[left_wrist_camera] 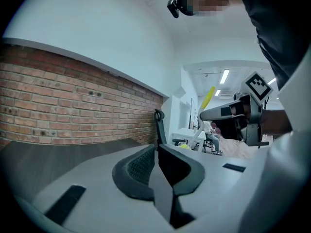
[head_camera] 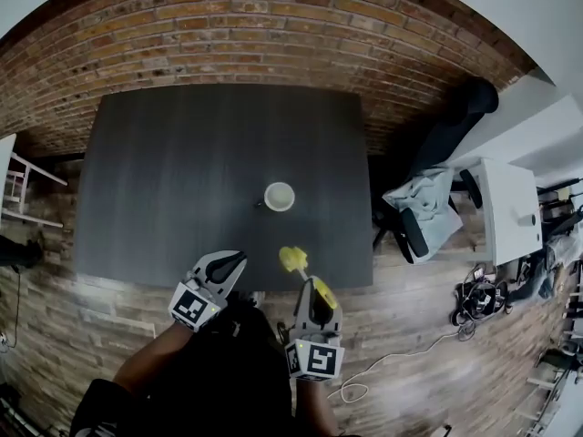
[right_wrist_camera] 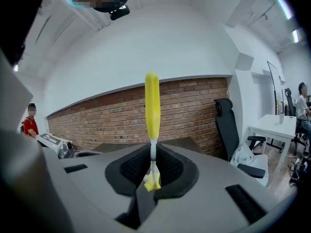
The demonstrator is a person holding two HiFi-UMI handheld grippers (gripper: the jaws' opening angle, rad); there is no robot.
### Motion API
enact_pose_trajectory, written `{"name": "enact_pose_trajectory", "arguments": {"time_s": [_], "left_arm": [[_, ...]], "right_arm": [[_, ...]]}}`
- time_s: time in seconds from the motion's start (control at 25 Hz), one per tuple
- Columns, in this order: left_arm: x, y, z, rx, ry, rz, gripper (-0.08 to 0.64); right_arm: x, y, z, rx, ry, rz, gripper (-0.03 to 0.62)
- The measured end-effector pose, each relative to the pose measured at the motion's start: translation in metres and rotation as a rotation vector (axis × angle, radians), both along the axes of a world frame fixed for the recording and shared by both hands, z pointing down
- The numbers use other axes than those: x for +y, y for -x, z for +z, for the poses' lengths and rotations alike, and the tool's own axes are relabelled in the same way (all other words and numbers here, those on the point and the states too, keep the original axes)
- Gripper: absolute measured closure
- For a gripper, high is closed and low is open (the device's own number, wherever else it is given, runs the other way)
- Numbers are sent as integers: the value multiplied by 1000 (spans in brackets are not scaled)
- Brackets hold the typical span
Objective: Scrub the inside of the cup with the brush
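Observation:
A white cup [head_camera: 279, 196] stands upright on the dark table [head_camera: 164, 180], right of its middle. My left gripper [head_camera: 239, 259] hovers at the table's front edge, below and left of the cup, shut with nothing in it [left_wrist_camera: 156, 152]. To its right, my right gripper [head_camera: 308, 285] is shut on a yellow brush [head_camera: 293, 259], whose end points toward the cup and stays short of it. In the right gripper view the brush [right_wrist_camera: 151, 106] rises from between the shut jaws [right_wrist_camera: 151, 166] on a thin white stem. The left gripper view shows the right gripper [left_wrist_camera: 238, 113] holding the brush [left_wrist_camera: 208, 97]. Neither gripper view shows the cup.
A brick wall [head_camera: 228, 25] runs behind the table. A black office chair [head_camera: 428, 203] with grey cloth stands off the table's right end, beside a white desk [head_camera: 510, 212]. Cables [head_camera: 478, 299] lie on the wooden floor. A person in red [right_wrist_camera: 30, 123] stands far left.

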State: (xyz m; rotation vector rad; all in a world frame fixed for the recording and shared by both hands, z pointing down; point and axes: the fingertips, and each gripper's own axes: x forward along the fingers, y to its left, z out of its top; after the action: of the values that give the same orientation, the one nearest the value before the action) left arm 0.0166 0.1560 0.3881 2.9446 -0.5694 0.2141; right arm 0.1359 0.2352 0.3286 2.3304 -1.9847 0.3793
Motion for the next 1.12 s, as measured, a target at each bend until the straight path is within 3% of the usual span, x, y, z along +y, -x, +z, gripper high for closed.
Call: {"name": "enact_pose_trajectory", "arguments": {"time_s": [0.24, 0.68, 0.88, 1.12], "left_arm": [[-37, -13, 30, -16, 23, -5, 511], [-97, -45, 105, -117, 85, 48, 508], [-117, -57, 135, -131, 99, 87, 463], [-133, -62, 184, -225, 100, 121, 409]], "right_arm": [[-38, -11, 11, 1, 17, -20, 541], [-121, -23, 46, -21, 79, -53, 541], [-150, -30, 67, -37, 107, -45, 541], [-174, -34, 83, -46, 123, -36, 541]]}}
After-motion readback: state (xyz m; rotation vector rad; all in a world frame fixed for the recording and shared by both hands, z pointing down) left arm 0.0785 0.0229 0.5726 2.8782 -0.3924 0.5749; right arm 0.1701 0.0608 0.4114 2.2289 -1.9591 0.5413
